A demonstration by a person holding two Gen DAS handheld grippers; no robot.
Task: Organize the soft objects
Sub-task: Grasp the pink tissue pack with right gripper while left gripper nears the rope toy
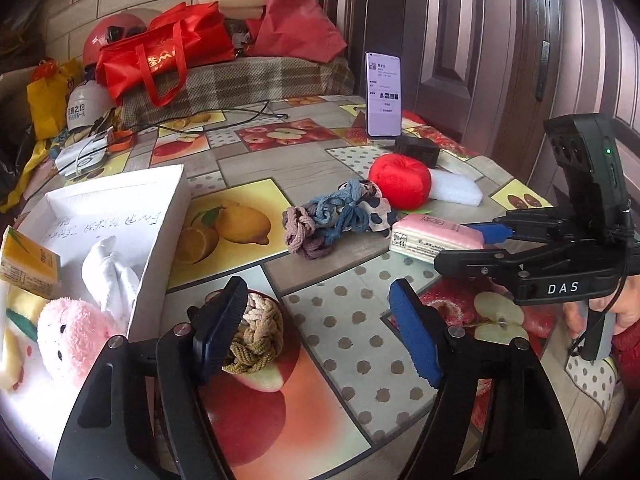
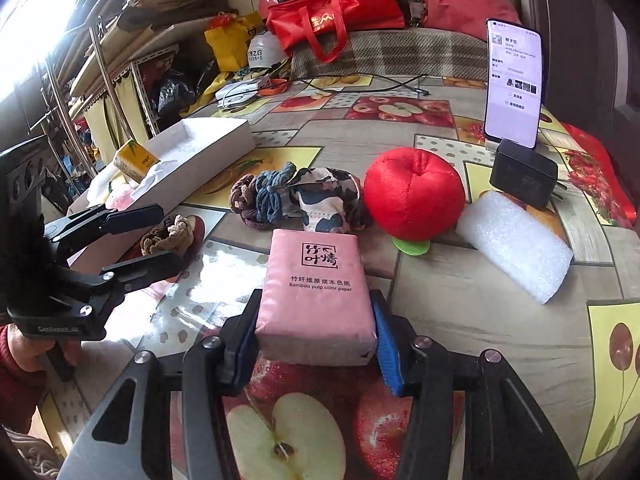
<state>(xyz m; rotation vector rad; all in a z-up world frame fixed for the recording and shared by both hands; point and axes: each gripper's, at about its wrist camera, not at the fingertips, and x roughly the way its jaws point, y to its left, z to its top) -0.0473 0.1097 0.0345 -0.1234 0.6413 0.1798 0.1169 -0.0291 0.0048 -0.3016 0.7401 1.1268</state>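
Note:
My right gripper [image 2: 314, 340] is shut on a pink tissue pack [image 2: 312, 300], its pads pressing the pack's two long sides on the fruit-print tablecloth. In the left wrist view the same pack [image 1: 432, 236] lies at the right gripper's tips. My left gripper [image 1: 320, 332] stands open over a beige and olive braided scrunchie [image 1: 256, 336], which lies against the left finger [image 1: 224, 328]; the other finger is well apart from it. Beyond lie a heap of scrunchies and cow-print cloth [image 1: 336, 216], a red plush apple [image 2: 414, 196] and a white foam block [image 2: 516, 240].
A white box [image 1: 160, 256] at the left holds a white cloth [image 1: 108, 268], a pink plush toy [image 1: 72, 336] and a yellow tissue pack [image 1: 28, 264]. A lit phone [image 2: 514, 80] stands behind a black charger [image 2: 524, 178]. Red bags and helmets crowd the far edge.

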